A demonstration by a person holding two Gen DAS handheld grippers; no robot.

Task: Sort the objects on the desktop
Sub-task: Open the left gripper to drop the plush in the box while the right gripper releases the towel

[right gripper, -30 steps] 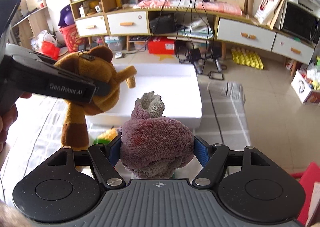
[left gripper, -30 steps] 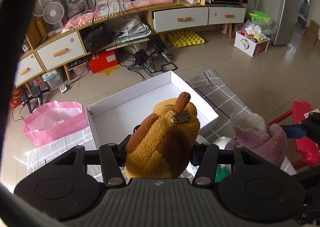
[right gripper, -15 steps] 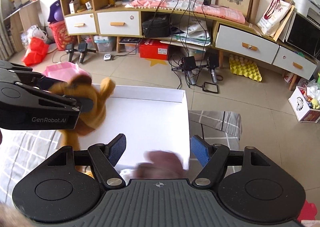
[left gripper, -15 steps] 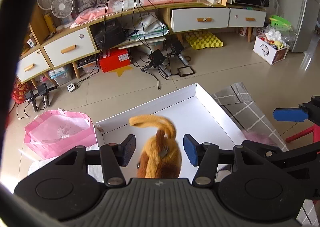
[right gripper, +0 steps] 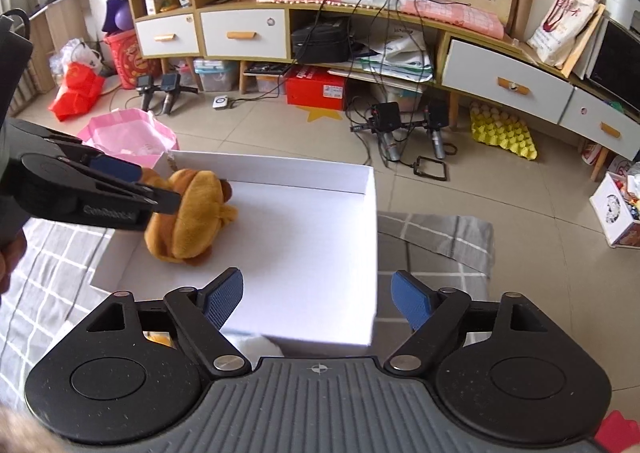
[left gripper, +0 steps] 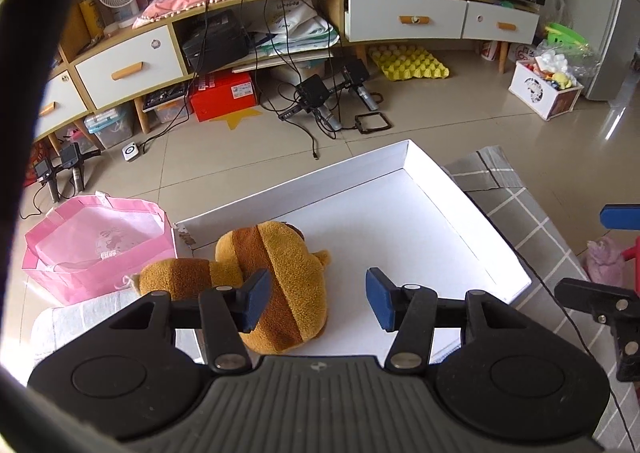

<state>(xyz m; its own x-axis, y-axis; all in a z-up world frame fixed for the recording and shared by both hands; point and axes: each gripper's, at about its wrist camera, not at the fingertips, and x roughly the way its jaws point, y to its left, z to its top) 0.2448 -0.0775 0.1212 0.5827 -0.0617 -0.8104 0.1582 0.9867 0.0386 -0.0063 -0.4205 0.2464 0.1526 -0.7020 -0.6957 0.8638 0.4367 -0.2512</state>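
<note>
A brown and orange plush toy (left gripper: 276, 277) lies in the left part of the white box (left gripper: 460, 189); it also shows in the right wrist view (right gripper: 188, 221). My left gripper (left gripper: 316, 301) is open above the box, just right of the toy, holding nothing. My right gripper (right gripper: 318, 297) is open and empty over the near edge of the white box (right gripper: 340, 177). A pink plush toy (left gripper: 606, 265) lies at the right, outside the box, on the grey checked cloth (left gripper: 532, 221). The left gripper's body (right gripper: 80, 189) reaches in from the left in the right wrist view.
A pink bag (left gripper: 96, 241) stands on the floor left of the box. A low cabinet with drawers (right gripper: 248, 33) runs along the back wall. Cables and black devices (left gripper: 320, 97) lie on the tiled floor. A red object (left gripper: 634, 253) is at the right edge.
Both grippers have opened. The brown plush toy dropped from my left gripper into the box. The pink plush toy left my right gripper and now lies right of the box.
</note>
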